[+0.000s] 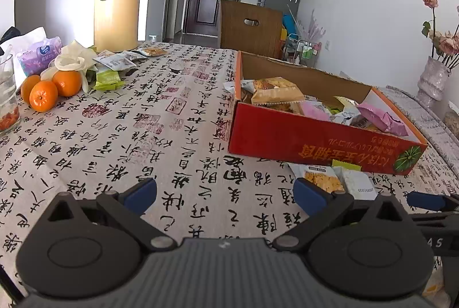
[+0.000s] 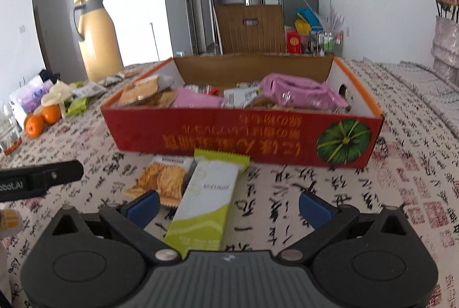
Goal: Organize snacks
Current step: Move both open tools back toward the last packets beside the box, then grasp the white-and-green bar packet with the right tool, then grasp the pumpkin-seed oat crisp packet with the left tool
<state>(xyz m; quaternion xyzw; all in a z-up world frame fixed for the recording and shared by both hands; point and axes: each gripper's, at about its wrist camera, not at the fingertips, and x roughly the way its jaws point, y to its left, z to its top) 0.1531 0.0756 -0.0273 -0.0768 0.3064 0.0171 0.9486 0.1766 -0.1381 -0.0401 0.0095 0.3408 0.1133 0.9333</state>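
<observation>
A red cardboard box (image 1: 315, 140) (image 2: 218, 135) on the patterned tablecloth holds several snack packets, among them a pink pack (image 2: 301, 91). In front of the box lie a white-and-green bar packet (image 2: 205, 200) and an orange cracker packet (image 2: 162, 180) (image 1: 322, 180). My right gripper (image 2: 228, 206) is open, low over the table, with the bar packet between its fingers but not clamped. My left gripper (image 1: 225, 193) is open and empty, left of those packets. More snack packets (image 1: 114, 64) lie at the far left near the flask.
A yellow thermos flask (image 1: 116, 1) stands at the back left. Oranges (image 1: 47, 89), a tissue pack (image 1: 38, 55) and a glass (image 1: 7, 95) sit at the left edge. A vase of flowers (image 1: 433, 78) stands at the right. A wooden chair (image 1: 249, 26) is behind the table.
</observation>
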